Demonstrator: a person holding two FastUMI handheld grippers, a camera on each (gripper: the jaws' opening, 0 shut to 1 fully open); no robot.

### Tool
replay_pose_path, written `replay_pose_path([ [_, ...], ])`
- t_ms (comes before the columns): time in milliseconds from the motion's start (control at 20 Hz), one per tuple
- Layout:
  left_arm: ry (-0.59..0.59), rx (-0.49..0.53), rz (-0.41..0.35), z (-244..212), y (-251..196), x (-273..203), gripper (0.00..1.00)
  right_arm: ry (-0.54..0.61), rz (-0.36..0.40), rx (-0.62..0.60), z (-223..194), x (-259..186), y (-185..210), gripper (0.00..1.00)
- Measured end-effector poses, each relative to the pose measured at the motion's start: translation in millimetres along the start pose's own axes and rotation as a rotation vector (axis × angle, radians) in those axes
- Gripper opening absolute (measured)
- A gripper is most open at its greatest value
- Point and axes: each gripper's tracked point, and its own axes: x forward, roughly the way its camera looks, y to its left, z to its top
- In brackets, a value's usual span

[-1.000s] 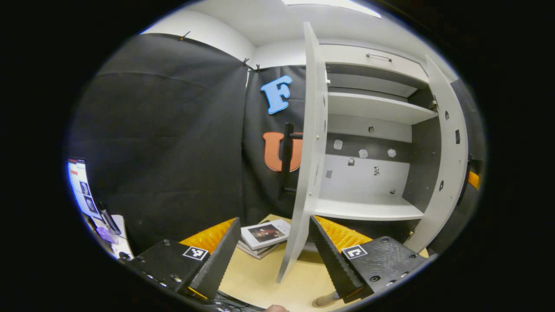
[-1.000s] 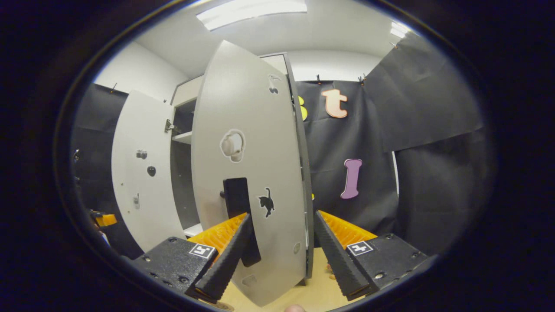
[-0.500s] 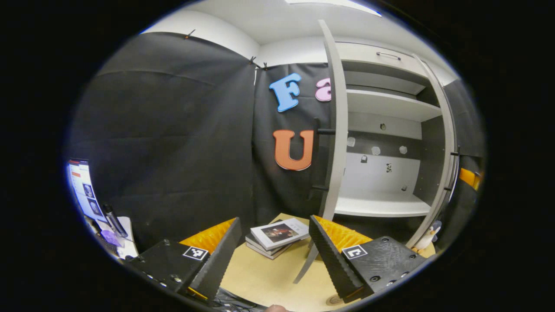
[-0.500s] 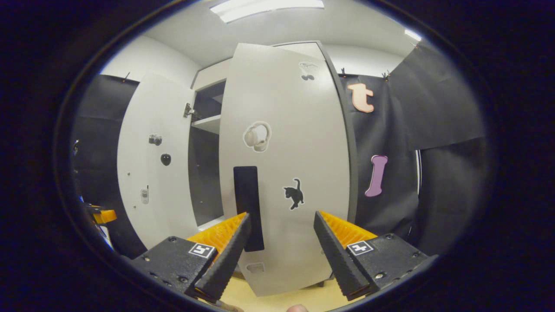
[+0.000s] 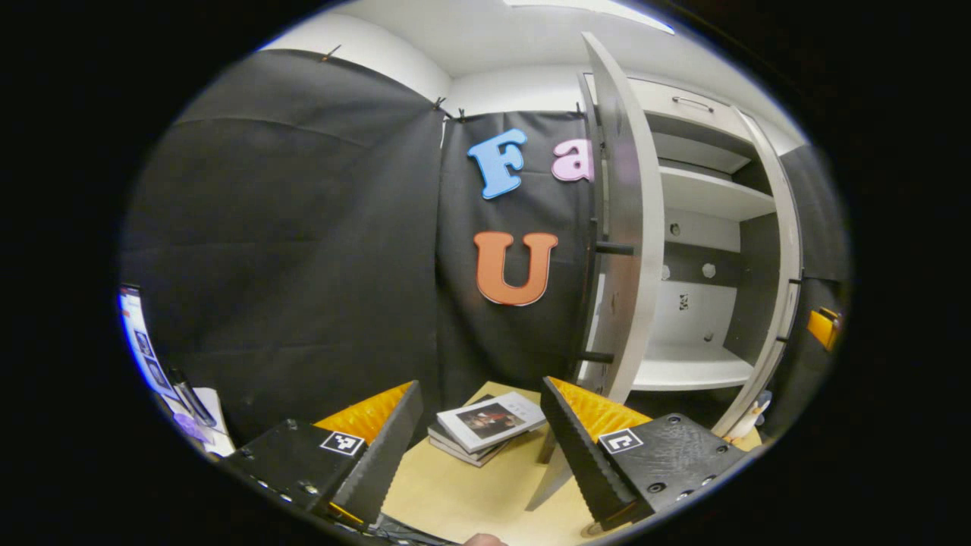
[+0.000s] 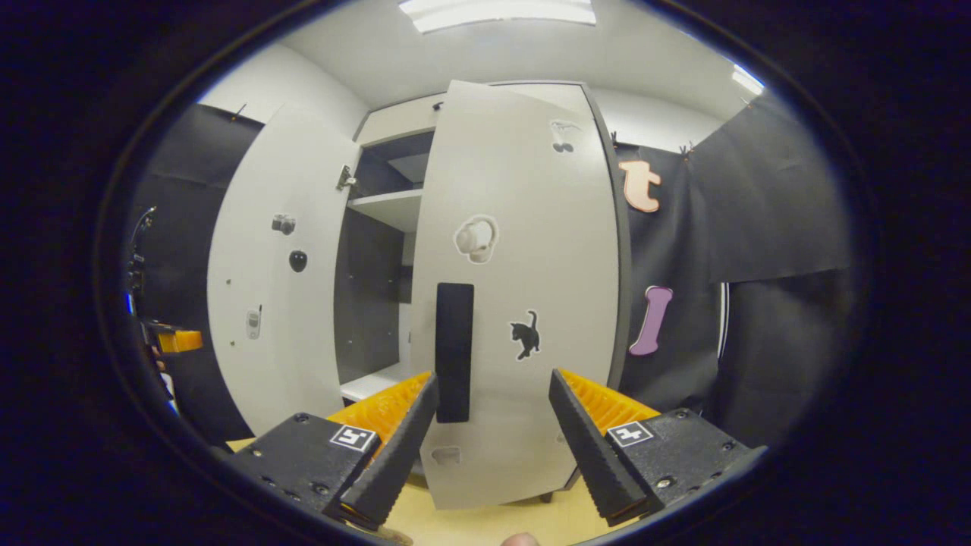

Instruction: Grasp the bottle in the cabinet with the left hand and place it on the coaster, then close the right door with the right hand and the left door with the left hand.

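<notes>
Facing right door (image 6: 523, 303) edge, right tool (image 6: 493, 440) apart, left tool (image 5: 479, 447) apart beside left door (image 5: 626, 227).

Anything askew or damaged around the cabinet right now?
Nothing damaged or spilled. Both doors are ajar: the right door partly swung in, the left door wide open. The stack of books is slightly fanned.

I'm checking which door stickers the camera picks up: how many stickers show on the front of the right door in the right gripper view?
4 on the right door: cherries near the top, headphones above the black handle, a black cat right of it, one pale sticker near the bottom edge. The fingers may hide others.
</notes>
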Motion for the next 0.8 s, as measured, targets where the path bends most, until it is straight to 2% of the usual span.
replay_pose_path([
  [100, 0.019, -0.032, -0.017, 3, -2, 10, 1.0, 0.009, -0.033, 0.007, -3, -9, -12, 0.92],
  [150, 0.014, -0.051, -0.027, 7, -3, 13, 0.96, 0.013, -0.048, 0.011, -4, -12, -20, 0.96],
  [250, 0.012, -0.072, -0.052, 18, -7, 18, 0.96, 0.019, -0.074, 0.023, -6, -20, -32, 0.96],
  [300, 0.013, -0.072, -0.07, 23, -10, 22, 0.92, 0.021, -0.084, 0.027, -7, -24, -38, 0.96],
  [350, 0.009, -0.066, -0.08, 27, -11, 25, 1.0, 0.023, -0.092, 0.031, -8, -28, -45, 0.96],
  [400, 0.003, -0.058, -0.088, 30, -13, 28, 1.0, 0.025, -0.101, 0.033, -8, -31, -51, 0.96],
  [450, 0.007, -0.056, -0.093, 31, -15, 30, 0.92, 0.024, -0.107, 0.036, -8, -34, -55, 0.96],
  [500, 0.017, -0.067, -0.098, 29, -17, 32, 0.96, 0.025, -0.114, 0.037, -9, -37, -61, 0.92],
  [550, 0.025, -0.079, -0.098, 28, -20, 34, 1.0, 0.025, -0.116, 0.039, -9, -40, -65, 0.96],
  [600, 0.02, -0.079, -0.086, 29, -18, 35, 0.96, 0.027, -0.121, 0.041, -10, -42, -69, 0.92],
  [650, 0.019, -0.078, -0.083, 28, -19, 36, 0.96, 0.031, -0.124, 0.044, -12, -43, -74, 0.96],
  [700, 0.017, -0.071, -0.082, 29, -20, 36, 1.0, 0.036, -0.127, 0.049, -14, -45, -78, 0.92],
  [750, 0.015, -0.061, -0.078, 29, -20, 35, 0.96, 0.041, -0.131, 0.055, -16, -46, -82, 0.96],
  [800, 0.012, -0.058, -0.069, 29, -20, 34, 0.96, 0.044, -0.128, 0.065, -17, -46, -84, 0.96],
])
